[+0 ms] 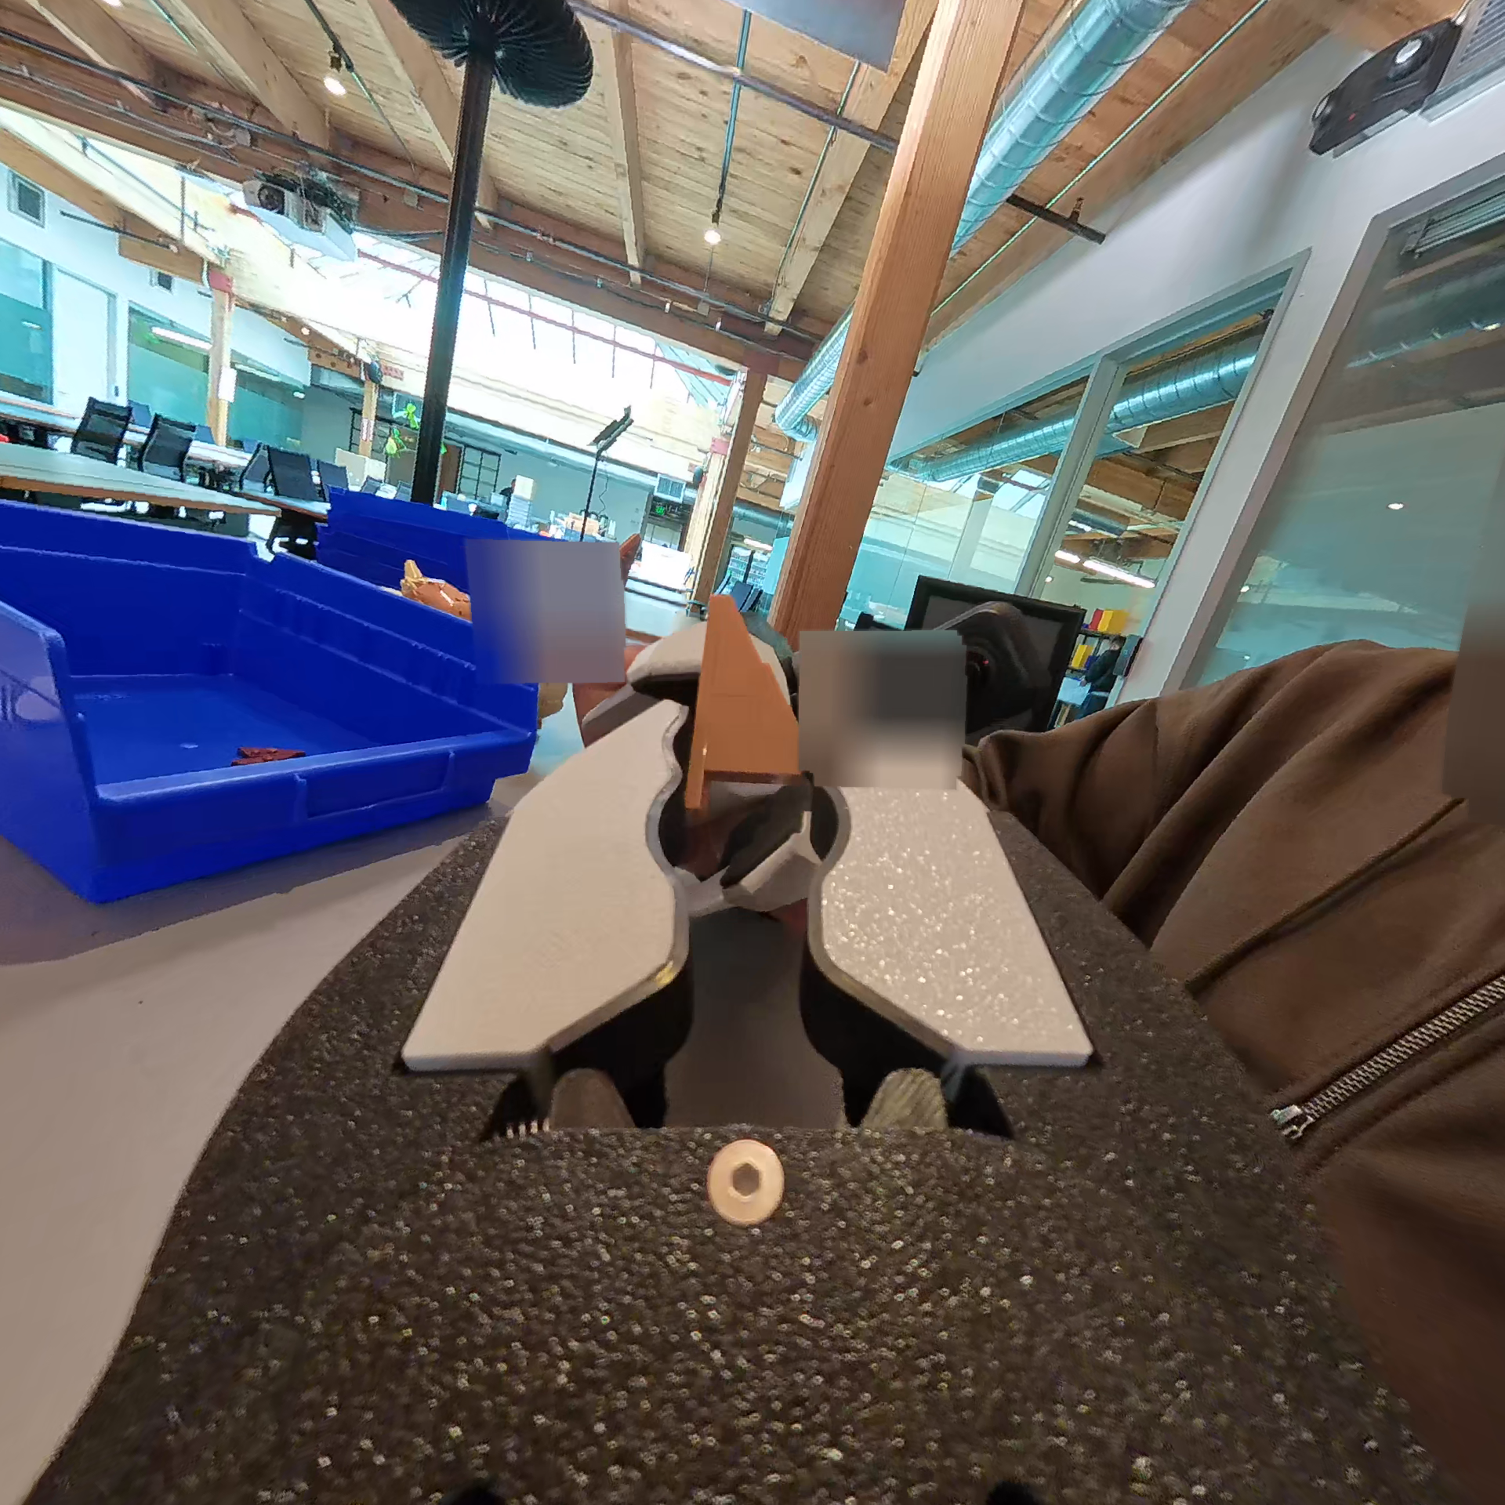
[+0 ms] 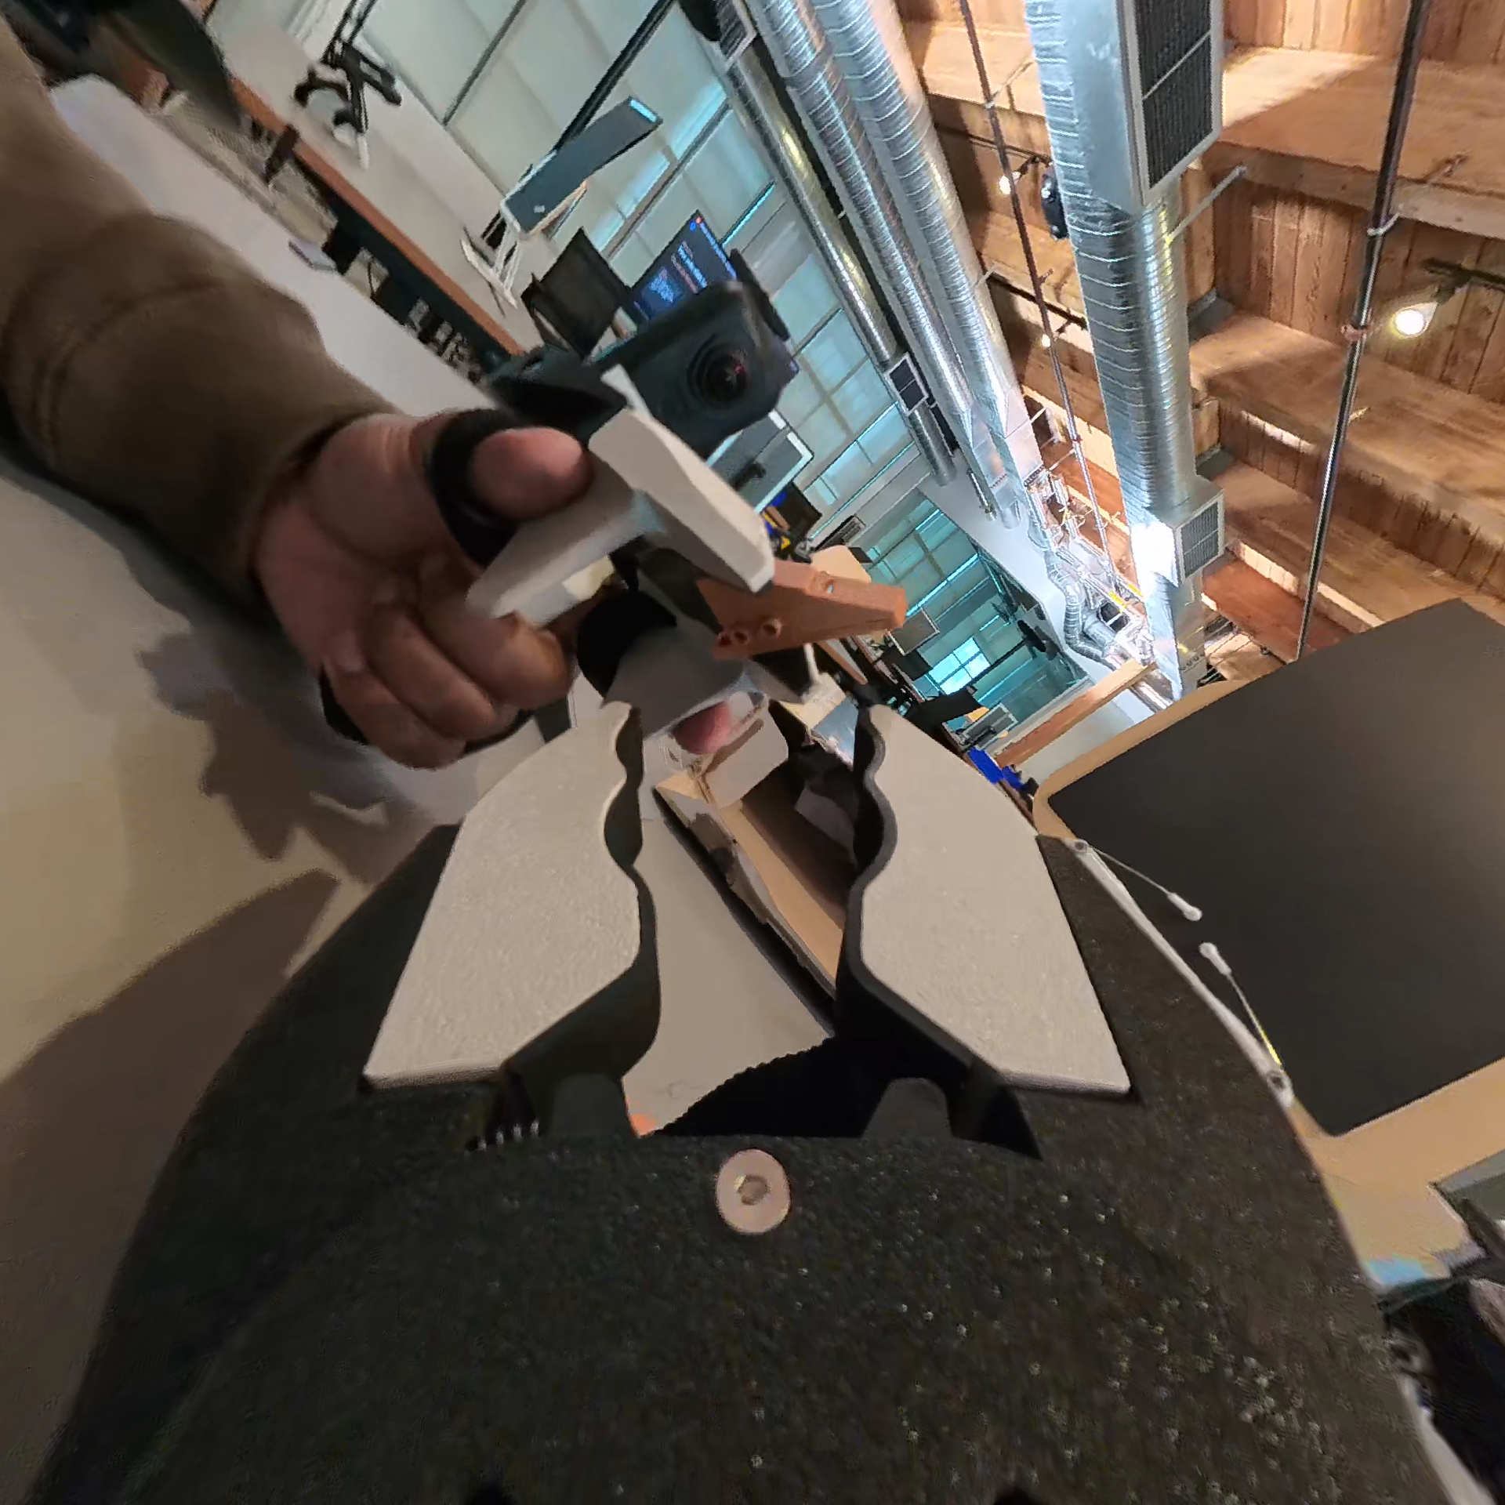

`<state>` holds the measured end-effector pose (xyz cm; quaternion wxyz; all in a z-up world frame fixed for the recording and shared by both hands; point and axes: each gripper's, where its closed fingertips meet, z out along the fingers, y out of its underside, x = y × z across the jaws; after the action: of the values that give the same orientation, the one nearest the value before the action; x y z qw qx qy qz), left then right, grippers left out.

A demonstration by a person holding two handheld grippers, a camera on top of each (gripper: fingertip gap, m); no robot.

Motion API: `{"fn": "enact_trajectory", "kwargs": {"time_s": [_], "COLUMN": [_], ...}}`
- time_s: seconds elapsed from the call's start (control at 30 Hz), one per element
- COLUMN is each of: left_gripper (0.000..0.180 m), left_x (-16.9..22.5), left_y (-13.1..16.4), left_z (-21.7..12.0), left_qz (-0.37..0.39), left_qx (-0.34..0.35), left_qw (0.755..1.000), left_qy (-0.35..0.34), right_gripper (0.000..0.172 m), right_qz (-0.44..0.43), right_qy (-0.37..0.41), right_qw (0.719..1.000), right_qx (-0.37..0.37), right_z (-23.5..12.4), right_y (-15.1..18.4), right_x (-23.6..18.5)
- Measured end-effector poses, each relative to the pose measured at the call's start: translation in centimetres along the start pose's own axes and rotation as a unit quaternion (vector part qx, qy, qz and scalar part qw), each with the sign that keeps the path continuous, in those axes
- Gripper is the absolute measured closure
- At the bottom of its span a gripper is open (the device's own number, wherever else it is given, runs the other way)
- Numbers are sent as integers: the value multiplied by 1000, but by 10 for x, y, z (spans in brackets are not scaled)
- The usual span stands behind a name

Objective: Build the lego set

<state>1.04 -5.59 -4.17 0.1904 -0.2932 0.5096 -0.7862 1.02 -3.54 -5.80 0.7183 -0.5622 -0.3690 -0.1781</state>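
The left gripper pinches a flat orange-brown plastic wedge plate, which stands upright between its fingers, held aloft well right of the big blue plastic bin. The right wrist view confirms it: only the plate's inner end sits in the pinch, with most of it sticking out past the fingertips. The right gripper hangs just below the plate, jaws spread, gripping nothing. With so narrow a hold, I'd say any knock from those open fingers could twist the plate or pop it free, clear of the bin.
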Motion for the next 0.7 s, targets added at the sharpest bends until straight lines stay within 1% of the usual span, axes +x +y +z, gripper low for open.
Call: {"fn": "enact_trajectory", "kwargs": {"time_s": [0.17, 0.27, 0.43, 0.7], "left_gripper": [155, 155, 155, 155], "left_x": [4, 5, 8, 10], "left_y": [-12, -14, -10, 2], "left_z": [-3, -4, -1, 4], "left_qz": [-14, -16, -2, -9], "left_qx": [49, 61, 52, 24], "left_qw": [998, 998, 998, 999], "left_qy": [20, 26, 30, 37], "right_gripper": [121, 121, 121, 124], "right_qz": [45, 69, 93, 83], "right_qy": [13, 13, 9, 8], "right_qw": [998, 997, 995, 995], "right_qx": [28, 39, 46, 53], "right_z": [4, 7, 10, 11], "right_y": [-15, -22, -28, -32], "right_x": [6, 7, 7, 4]}}
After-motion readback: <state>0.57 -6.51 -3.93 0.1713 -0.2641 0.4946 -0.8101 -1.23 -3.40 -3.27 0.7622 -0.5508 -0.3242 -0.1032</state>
